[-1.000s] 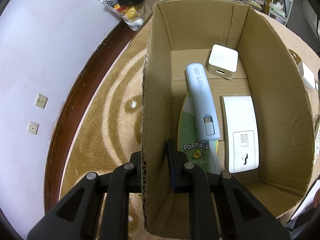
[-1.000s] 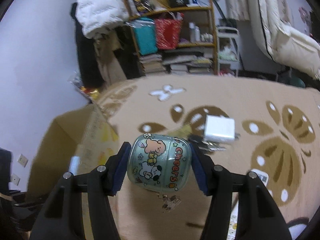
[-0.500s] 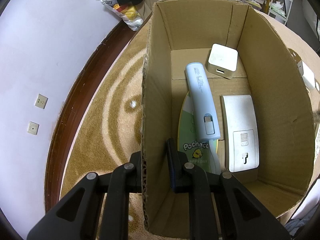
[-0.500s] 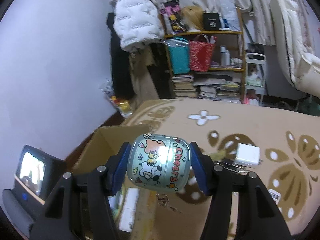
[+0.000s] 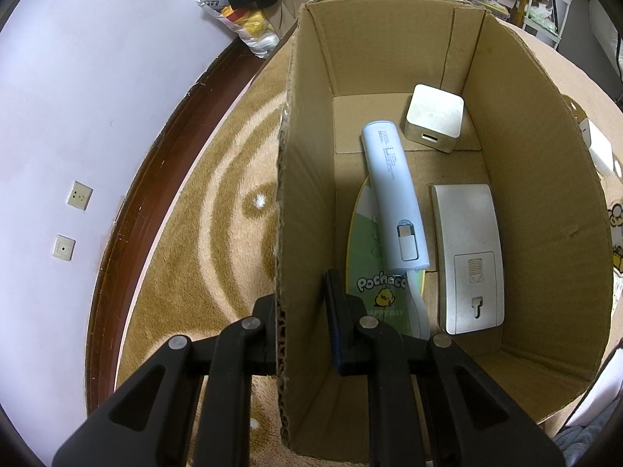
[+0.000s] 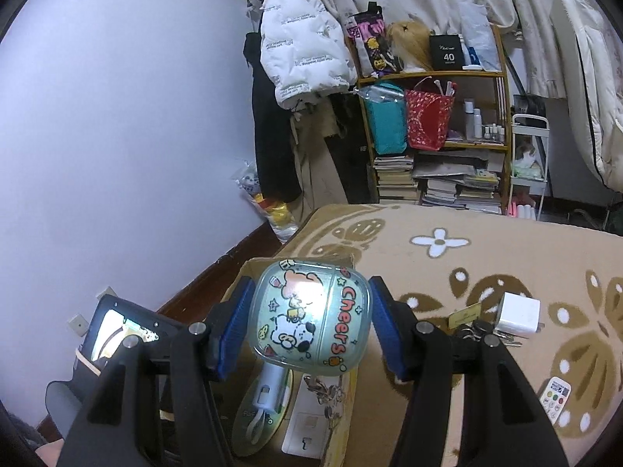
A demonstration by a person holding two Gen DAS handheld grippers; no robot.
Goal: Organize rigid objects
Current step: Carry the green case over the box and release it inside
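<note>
Above the box (image 6: 346,408), case (image 6: 309,321) between right gripper (image 6: 307,323) pads

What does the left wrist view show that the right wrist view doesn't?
Left only: the left claw shut on the cardboard box wall, and the white cube inside.

Right only: the right claw shut on the cartoon case, with keys and a white charger on the rug.

Both: the blue power bank, the Pochacco disc and the flat white device in the box.
</note>
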